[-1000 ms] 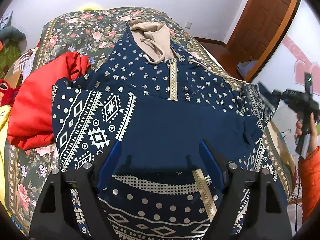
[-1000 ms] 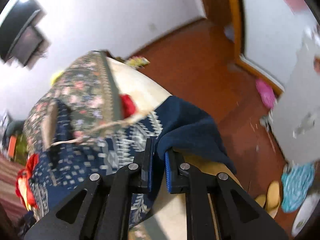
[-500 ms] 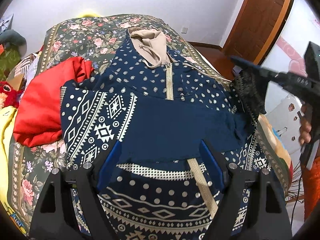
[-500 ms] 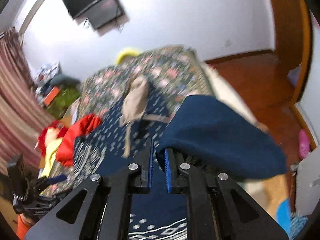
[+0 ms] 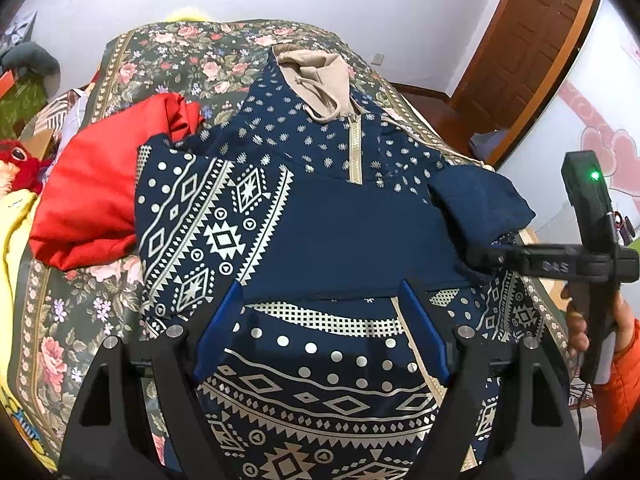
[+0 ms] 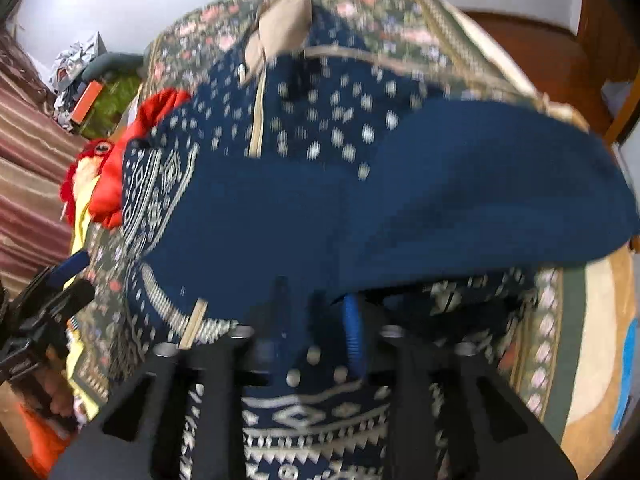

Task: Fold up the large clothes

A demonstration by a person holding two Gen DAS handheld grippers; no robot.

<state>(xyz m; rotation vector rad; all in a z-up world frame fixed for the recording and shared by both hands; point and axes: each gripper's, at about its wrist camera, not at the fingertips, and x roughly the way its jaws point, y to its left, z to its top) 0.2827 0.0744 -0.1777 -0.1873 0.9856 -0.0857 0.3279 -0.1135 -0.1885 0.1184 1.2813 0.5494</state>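
Hoodie point(image 5: 320, 248) spread front-up on the bed point(image 5: 168, 52), zipper running straight ahead of the left tongs point(image 5: 320, 336), which hang spread and empty over the patterned hem. Right tongs point(image 6: 320, 320) carrying the plain navy sleeve point(image 6: 480, 184) across the chest, pads buried in blurred cloth, so grip not readable. Sleeve fold apparently in hand; next, laying the sleeve flat over the other. Soft, thick knit, beige hood point(image 5: 316, 72) farthest off.

Both views close above hoodie point(image 5: 304, 216)
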